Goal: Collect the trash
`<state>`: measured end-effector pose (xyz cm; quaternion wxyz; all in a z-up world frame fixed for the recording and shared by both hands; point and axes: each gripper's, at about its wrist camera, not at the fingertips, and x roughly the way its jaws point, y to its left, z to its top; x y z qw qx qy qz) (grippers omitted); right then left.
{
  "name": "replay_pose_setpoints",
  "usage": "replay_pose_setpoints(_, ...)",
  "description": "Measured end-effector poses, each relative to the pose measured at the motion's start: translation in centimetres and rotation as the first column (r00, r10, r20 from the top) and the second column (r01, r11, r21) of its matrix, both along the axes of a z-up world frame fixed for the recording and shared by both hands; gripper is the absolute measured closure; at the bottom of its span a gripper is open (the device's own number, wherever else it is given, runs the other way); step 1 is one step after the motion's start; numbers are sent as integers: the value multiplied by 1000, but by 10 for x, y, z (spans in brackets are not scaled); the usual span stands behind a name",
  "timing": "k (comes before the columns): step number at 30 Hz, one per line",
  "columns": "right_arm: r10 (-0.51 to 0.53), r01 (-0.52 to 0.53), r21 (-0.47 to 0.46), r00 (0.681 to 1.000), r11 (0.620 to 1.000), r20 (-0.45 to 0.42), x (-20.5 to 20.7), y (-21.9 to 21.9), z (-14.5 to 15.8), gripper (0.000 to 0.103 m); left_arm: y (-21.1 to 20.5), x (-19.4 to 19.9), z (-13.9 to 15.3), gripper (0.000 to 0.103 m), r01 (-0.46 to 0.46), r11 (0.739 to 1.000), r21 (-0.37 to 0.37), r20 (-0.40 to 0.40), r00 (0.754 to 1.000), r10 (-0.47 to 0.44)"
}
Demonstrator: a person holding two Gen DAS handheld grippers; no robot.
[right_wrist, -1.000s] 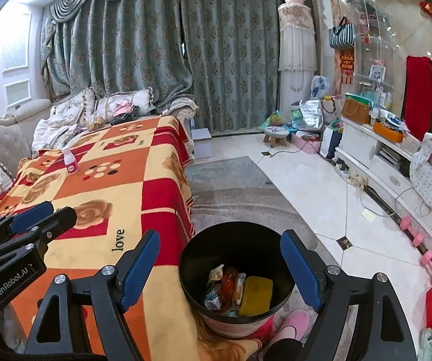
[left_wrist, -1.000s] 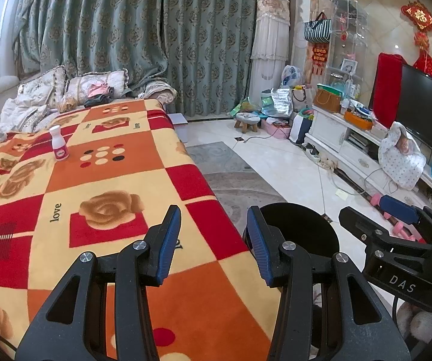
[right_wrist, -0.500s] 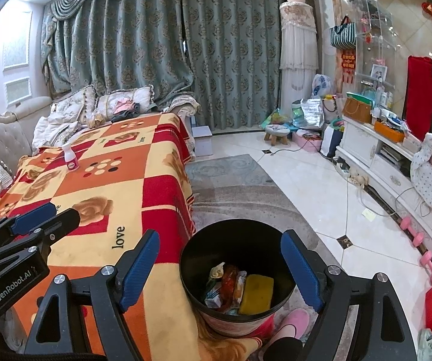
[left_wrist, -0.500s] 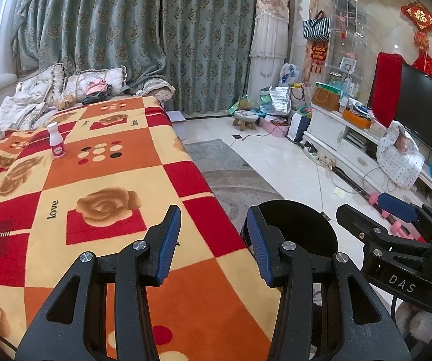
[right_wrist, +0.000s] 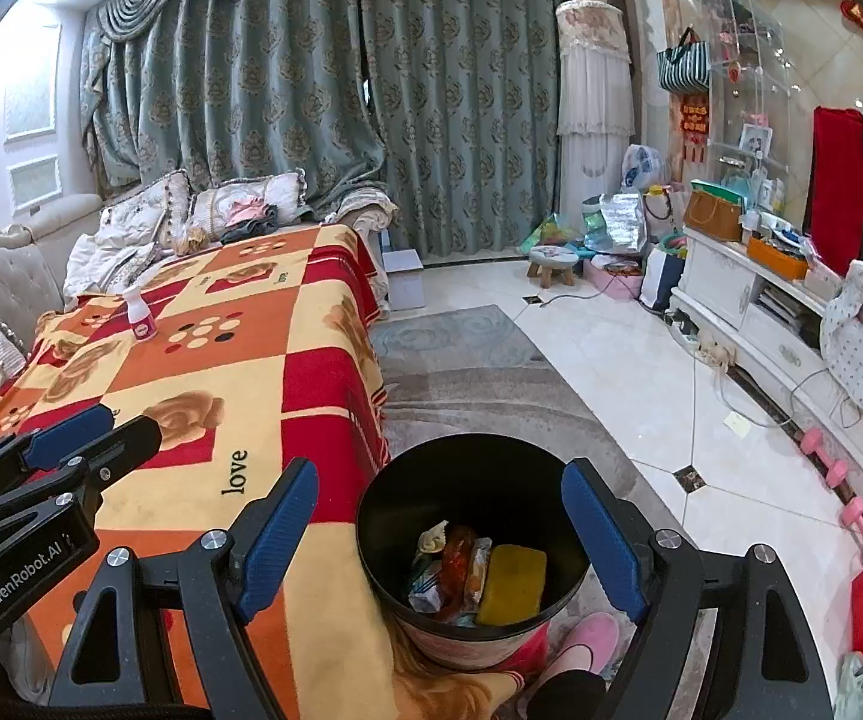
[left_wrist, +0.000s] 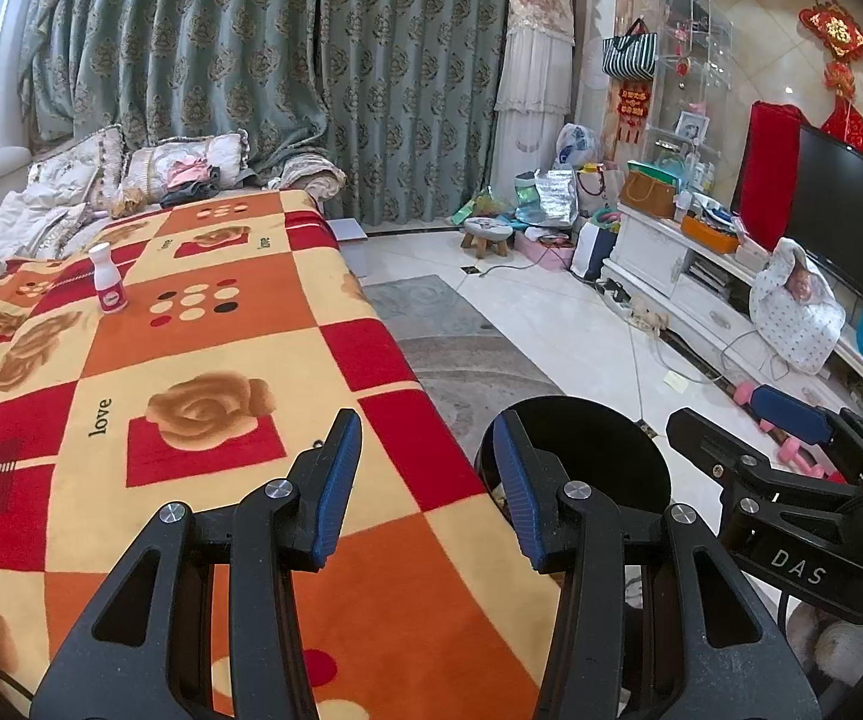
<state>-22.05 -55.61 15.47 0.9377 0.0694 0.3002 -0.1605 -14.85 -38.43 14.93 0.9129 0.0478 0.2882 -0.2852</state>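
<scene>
A black trash bin [right_wrist: 471, 480] stands on the floor beside the blanket-covered table; it holds wrappers and a yellow sponge [right_wrist: 512, 585]. My right gripper [right_wrist: 440, 540] is open and empty, its jaws wide apart above the bin. My left gripper [left_wrist: 428, 480] is open and empty over the table's near edge, with the bin [left_wrist: 587, 456] just to its right. A small white bottle with a pink label [left_wrist: 108, 287] stands upright far back on the left of the table [right_wrist: 140, 315].
The table carries an orange, red and yellow rose blanket [left_wrist: 191, 360]. A sofa with cushions [left_wrist: 71, 192] lies behind it. A grey rug [right_wrist: 467, 360], a small stool [right_wrist: 551, 261], a white TV cabinet [right_wrist: 761, 312] and pink dumbbells [right_wrist: 845, 498] are on the right.
Both grippers have drifted slightly; the view has shifted a little so the bottle sits a bit lower. Neither gripper has opened or shut.
</scene>
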Motion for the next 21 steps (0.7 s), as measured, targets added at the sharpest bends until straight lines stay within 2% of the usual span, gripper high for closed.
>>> replay_pose_setpoints(21, -6, 6, 4, 1000, 1000, -12, 1, -7, -1, 20, -18, -2, -1, 59, 31, 1000, 3, -3, 1000, -31)
